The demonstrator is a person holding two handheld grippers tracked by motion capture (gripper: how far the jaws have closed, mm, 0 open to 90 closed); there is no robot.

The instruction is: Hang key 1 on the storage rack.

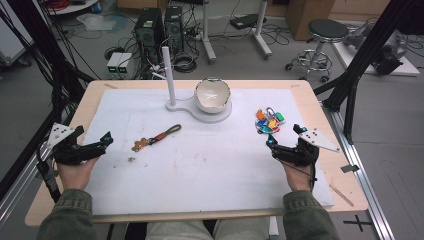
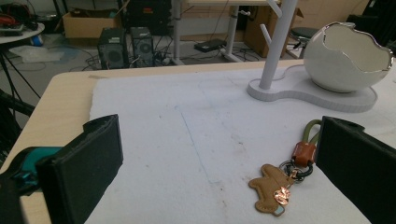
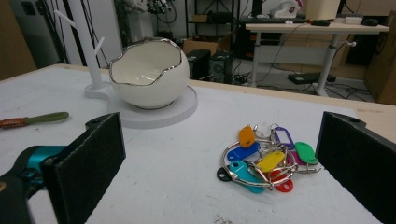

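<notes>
A keychain (image 1: 155, 136) with a brown leather charm and an olive strap lies on the white mat (image 1: 210, 165), left of centre. My left gripper (image 1: 106, 141) rests at the mat's left edge, open, a short way from it. In the left gripper view the keychain (image 2: 280, 184) lies ahead, close to the right jaw and untouched. A ring of coloured key tags (image 1: 268, 121) sits at the right. My right gripper (image 1: 284, 136) stands open just in front of it. In the right gripper view the key tags (image 3: 264, 161) lie between the wide jaws, not gripped.
A white eggshell-shaped bowl (image 1: 212, 95) stands on a white base (image 1: 220, 114) with an upright pegged post (image 1: 168, 75) at the back middle of the mat. The wooden table (image 1: 320, 100) borders the mat. Computers, cables and a stool stand on the floor beyond.
</notes>
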